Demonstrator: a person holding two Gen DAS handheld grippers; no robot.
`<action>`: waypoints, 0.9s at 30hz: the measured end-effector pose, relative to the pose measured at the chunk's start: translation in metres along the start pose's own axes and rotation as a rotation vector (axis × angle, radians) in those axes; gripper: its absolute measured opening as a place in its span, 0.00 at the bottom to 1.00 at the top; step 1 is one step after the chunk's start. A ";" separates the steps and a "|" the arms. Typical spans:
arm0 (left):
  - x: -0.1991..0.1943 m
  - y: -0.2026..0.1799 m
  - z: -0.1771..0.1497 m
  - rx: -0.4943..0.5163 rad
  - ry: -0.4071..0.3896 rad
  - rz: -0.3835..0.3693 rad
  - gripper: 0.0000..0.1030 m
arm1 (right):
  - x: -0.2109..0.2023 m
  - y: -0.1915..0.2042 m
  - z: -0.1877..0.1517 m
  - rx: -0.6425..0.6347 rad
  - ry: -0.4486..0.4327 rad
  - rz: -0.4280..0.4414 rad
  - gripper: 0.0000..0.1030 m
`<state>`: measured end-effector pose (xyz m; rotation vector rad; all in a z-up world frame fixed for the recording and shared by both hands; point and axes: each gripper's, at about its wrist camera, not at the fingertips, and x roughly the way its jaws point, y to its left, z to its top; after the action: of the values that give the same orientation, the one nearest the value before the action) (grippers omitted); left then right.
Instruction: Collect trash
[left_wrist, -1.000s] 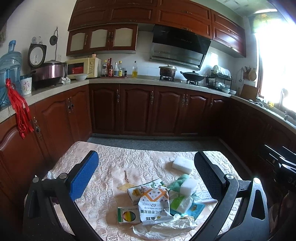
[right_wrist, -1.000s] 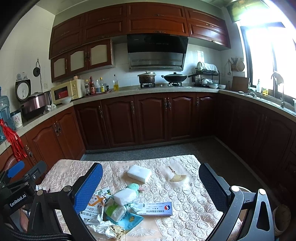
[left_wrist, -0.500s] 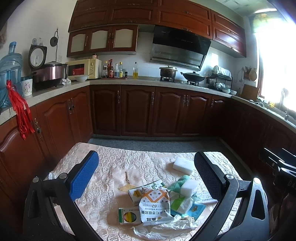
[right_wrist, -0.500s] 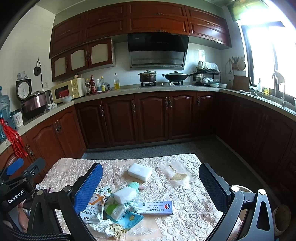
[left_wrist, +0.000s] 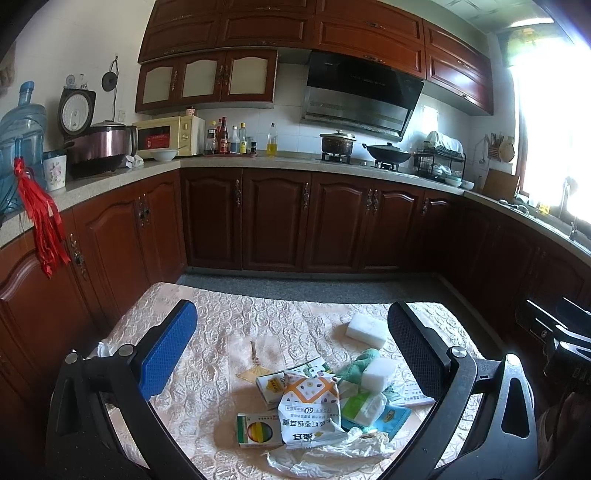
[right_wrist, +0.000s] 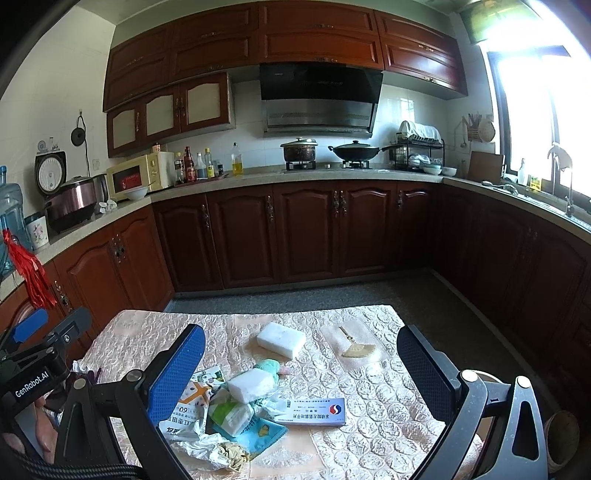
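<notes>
Trash pile (left_wrist: 325, 406) on table (left_wrist: 221, 325) w/ sponge (left_wrist: 365, 328), fan (right_wrist: 357, 350) nearby.

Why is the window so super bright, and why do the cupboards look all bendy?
Left wrist view: sunlight overexposes the window to white glare. Right wrist view: same blown-out window. Both views: the fisheye lens curves the cupboards and darkens the corners.
</notes>
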<state>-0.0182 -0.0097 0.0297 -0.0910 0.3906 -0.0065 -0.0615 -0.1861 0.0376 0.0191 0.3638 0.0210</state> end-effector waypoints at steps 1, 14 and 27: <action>0.000 0.000 0.000 0.001 0.001 0.000 1.00 | 0.000 0.000 0.000 0.000 0.001 0.000 1.00; 0.003 -0.001 -0.003 -0.003 0.011 0.011 1.00 | 0.004 -0.002 -0.004 0.000 0.021 0.000 1.00; 0.008 -0.003 -0.007 -0.001 0.030 0.017 1.00 | 0.012 -0.008 -0.010 0.018 0.049 0.000 1.00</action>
<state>-0.0133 -0.0132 0.0200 -0.0888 0.4212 0.0088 -0.0541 -0.1937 0.0235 0.0369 0.4126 0.0186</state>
